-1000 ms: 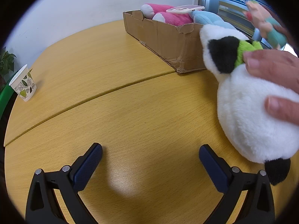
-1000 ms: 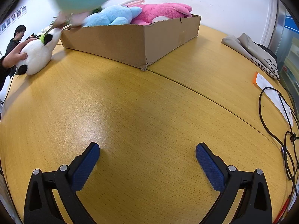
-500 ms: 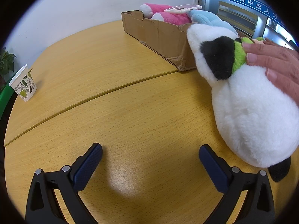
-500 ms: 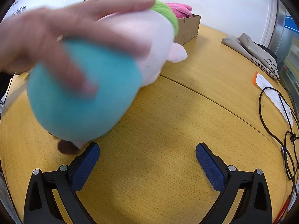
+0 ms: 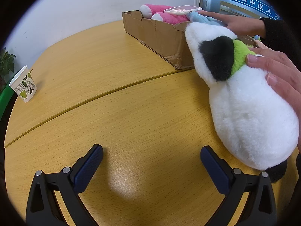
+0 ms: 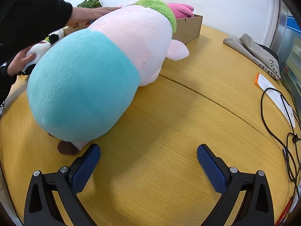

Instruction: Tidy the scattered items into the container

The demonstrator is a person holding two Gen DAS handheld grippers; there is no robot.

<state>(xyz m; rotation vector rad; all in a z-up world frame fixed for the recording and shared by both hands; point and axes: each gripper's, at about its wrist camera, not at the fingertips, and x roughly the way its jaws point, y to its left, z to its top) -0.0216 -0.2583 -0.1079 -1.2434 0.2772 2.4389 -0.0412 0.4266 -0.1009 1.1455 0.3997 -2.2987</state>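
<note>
In the left wrist view, the left gripper [image 5: 151, 166] is seen spread wide above the bare wooden table [image 5: 112, 98], with nothing held between its pads. To its right a white and black stuffed toy [image 5: 244, 113] lies on the table, pressed down by a bare hand [image 5: 278, 75]. Far right, a cardboard box [image 5: 160, 35] already holds pink and blue soft toys, with a phone [image 5: 181, 10] on top. A paper cup [image 5: 23, 83] stands far left.

In the right wrist view, the right gripper [image 6: 148, 164] is likewise spread and empty. A large teal and pink stuffed toy [image 6: 97, 71] lies on the table just beyond its left pad — near, perhaps touching. The box is seen far behind it.

The task is judged partly done: 2 toys are left outside the box, neither yet gripped.
</note>
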